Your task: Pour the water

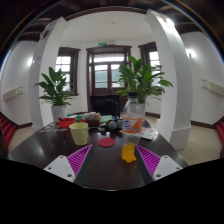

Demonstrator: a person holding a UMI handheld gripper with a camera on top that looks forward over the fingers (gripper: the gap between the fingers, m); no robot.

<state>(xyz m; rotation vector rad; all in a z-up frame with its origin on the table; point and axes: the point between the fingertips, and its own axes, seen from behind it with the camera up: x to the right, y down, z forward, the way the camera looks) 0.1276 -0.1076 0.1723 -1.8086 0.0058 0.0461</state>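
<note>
Two magenta pads frame the lower middle of my view, spread wide with nothing between them, so my tool is open and empty. Just ahead of the gap, slightly right of centre, stands an orange cup on the dark table, upright and clear of both fingers. Beyond it, right of centre in the frame, is a tall clear jug, which I judge to be the water source, though I cannot tell how full it is. A red disc lies flat just left of the cup, and a yellow-green bowl sits further left. More small clutter sits around the jug's base, too small for me to name. Two plants stand behind the table, at left and right of the frame.

My judgement: nothing is grasped yet, so the step in hand is the approach. If the jug is the target, I would pass right of the cup so as not to knock it, keep the fingers wide until the jug's body sits squarely between the pads, then close low enough for a steady hold. Tilting should be slow, spout over the cup, since it looks light and easily tipped.
</note>
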